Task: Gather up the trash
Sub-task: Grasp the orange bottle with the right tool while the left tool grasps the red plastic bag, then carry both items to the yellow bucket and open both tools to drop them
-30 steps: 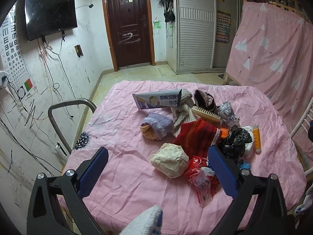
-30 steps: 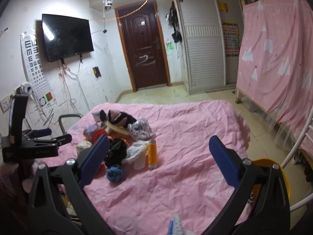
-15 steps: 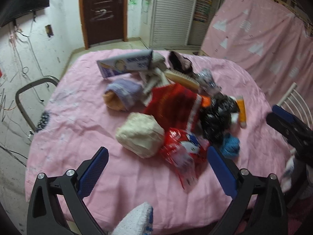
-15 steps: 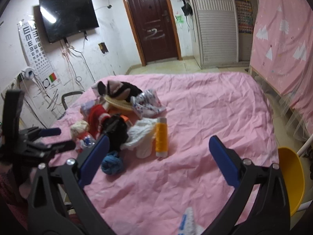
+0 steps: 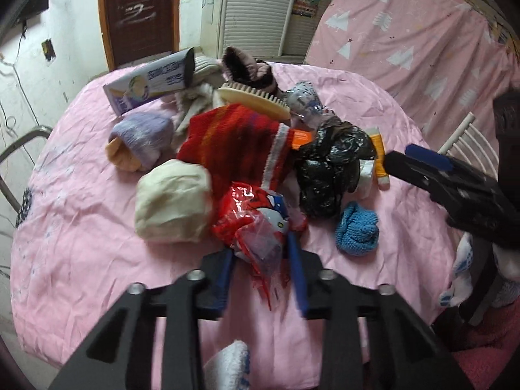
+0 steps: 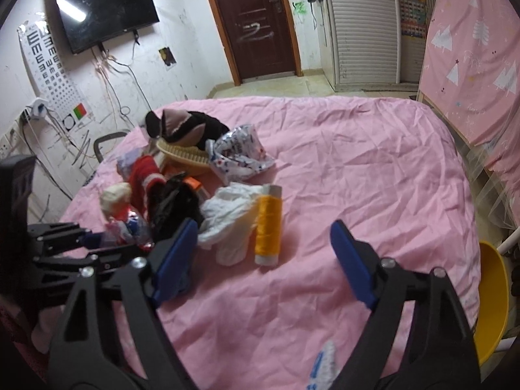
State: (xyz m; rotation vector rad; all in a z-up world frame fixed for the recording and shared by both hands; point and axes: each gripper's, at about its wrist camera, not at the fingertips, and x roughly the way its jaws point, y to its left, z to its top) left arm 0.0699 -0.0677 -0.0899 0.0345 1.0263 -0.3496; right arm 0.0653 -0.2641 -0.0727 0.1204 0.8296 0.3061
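A pile of things lies on the pink bed (image 5: 81,260). My left gripper (image 5: 261,260) is shut on a crumpled red plastic wrapper (image 5: 253,217) at the near edge of the pile; it also shows in the right wrist view (image 6: 128,224). A black plastic bag (image 5: 331,165) and a silver printed wrapper (image 6: 239,154) lie further in. A crumpled white bag (image 6: 230,217) lies beside a yellow thread spool (image 6: 268,224). My right gripper (image 6: 261,253) is open and empty, just in front of the white bag and spool.
Knit hats, a red knit piece (image 5: 234,143), a cream ball (image 5: 172,201), a blue knit ball (image 5: 357,227), a brush (image 5: 253,100) and a carton (image 5: 149,81) sit in the pile. A yellow bin (image 6: 492,295) stands at the bed's right. A chair (image 5: 19,149) stands on the left.
My left gripper moved forward and down to the pile and closed on the red wrapper. My right gripper moved down towards the white bag and spool, and its fingers narrowed somewhat.
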